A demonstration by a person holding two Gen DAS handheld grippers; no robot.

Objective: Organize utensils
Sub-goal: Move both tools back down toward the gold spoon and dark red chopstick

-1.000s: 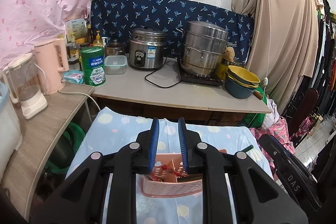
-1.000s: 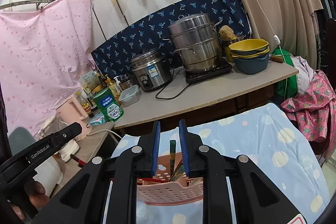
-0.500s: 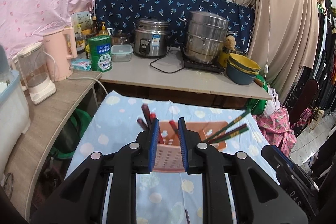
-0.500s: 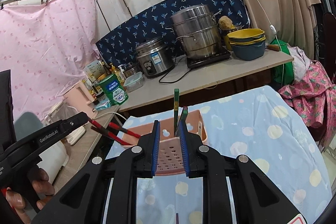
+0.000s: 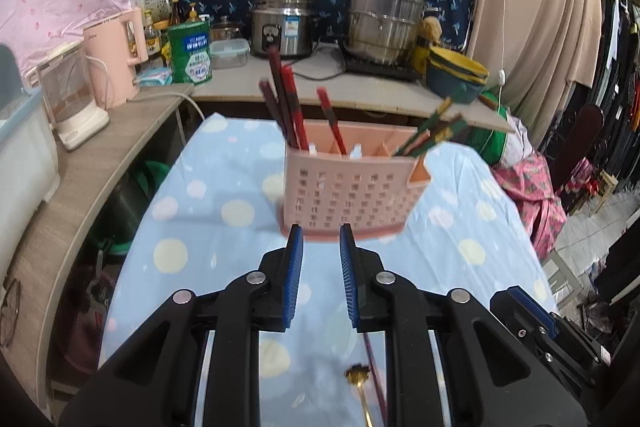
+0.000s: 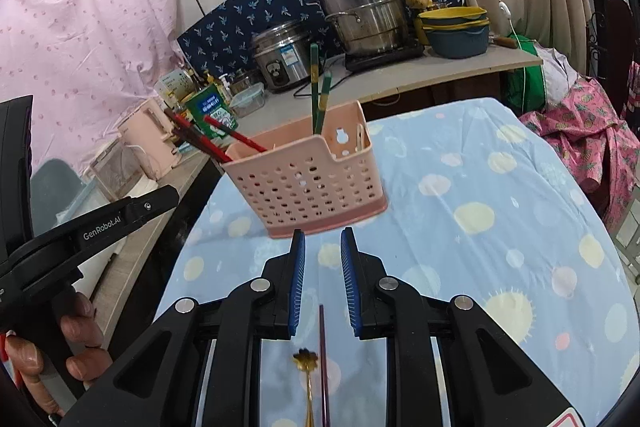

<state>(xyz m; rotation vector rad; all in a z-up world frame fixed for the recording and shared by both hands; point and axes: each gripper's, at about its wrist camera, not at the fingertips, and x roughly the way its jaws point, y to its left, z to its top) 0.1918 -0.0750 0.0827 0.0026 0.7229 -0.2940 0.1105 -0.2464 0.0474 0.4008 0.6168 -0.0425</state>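
Note:
A pink perforated utensil basket (image 5: 352, 195) stands on the blue dotted tablecloth (image 5: 224, 187); it also shows in the right wrist view (image 6: 312, 183). Red chopsticks (image 5: 286, 99) stand in its left part and green chopsticks (image 5: 434, 131) lean out at its right. My left gripper (image 5: 319, 255) is open and empty, just short of the basket. My right gripper (image 6: 322, 259) is open and empty too. A gold spoon (image 6: 307, 383) and a dark purple chopstick (image 6: 323, 359) lie on the cloth beneath the right gripper; both show under the left gripper (image 5: 360, 383).
A counter (image 5: 320, 91) behind holds a rice cooker (image 5: 282, 23), a steel steamer pot (image 5: 384, 19), stacked bowls (image 5: 456, 79), a green tin (image 5: 190, 53) and a pink kettle (image 5: 114, 67). A blender (image 5: 70, 95) stands on a side shelf at the left.
Both grippers have pulled back from the basket and lowered. The basket, first seen from above between the fingers, now stands ahead of the fingertips. The spoon and purple chopstick have come into view.

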